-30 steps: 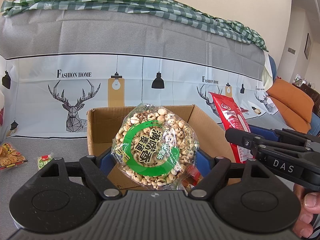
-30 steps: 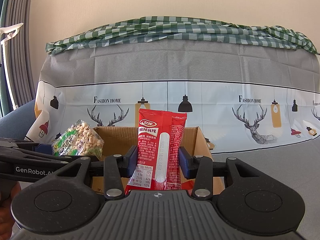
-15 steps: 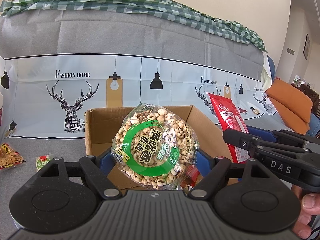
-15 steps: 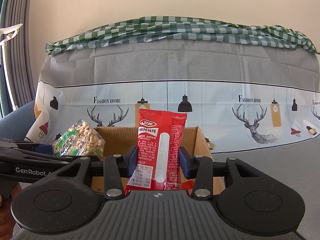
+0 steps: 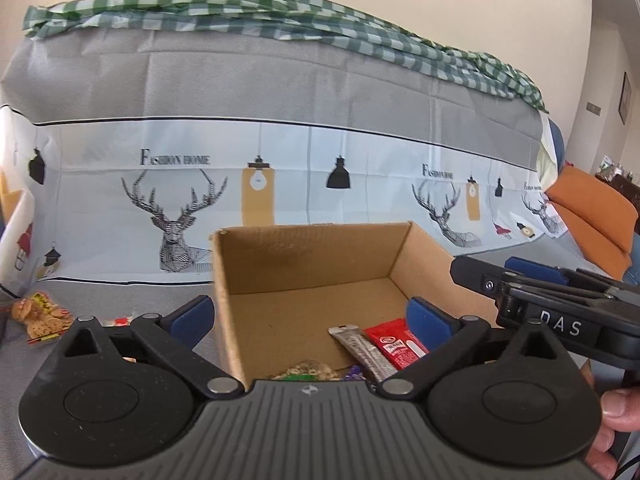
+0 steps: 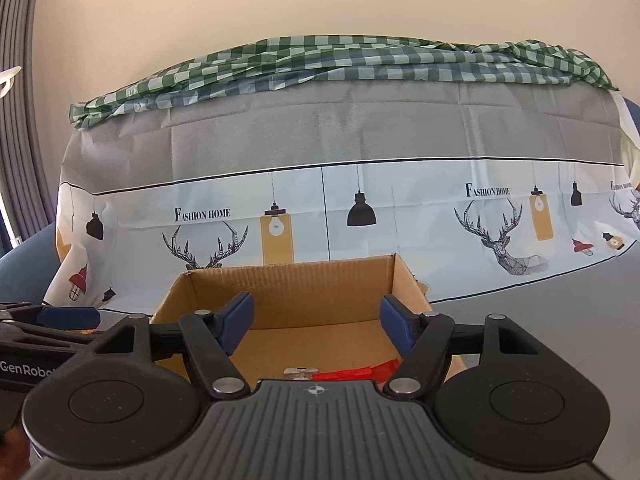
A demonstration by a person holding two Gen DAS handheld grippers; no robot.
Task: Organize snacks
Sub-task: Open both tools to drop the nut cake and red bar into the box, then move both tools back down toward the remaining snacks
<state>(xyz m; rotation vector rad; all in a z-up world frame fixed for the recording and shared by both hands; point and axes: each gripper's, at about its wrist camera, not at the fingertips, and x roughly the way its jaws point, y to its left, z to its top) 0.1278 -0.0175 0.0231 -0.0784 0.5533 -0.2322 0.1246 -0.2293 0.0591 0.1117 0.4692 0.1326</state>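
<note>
The open cardboard box (image 5: 304,280) stands on the grey-covered surface (image 5: 100,296), in front of a deer-printed cloth. On its floor lie a red snack packet (image 5: 396,345), a grey-silver packet (image 5: 362,350) just beside it, and a puffed-grain bag (image 5: 308,369) near the front edge, mostly hidden by the tool body. Outside the box, at far left, a cookie packet (image 5: 38,314) lies on the surface.

A second ago the left tool clamped the puffed-grain bag and the right tool the red packet above the box; both now lie inside it.

The left tool (image 5: 310,320) has its jaws opening, very wide, nothing between them. The right tool (image 6: 316,324) is also opening, about half spread and empty, over the box.
</note>
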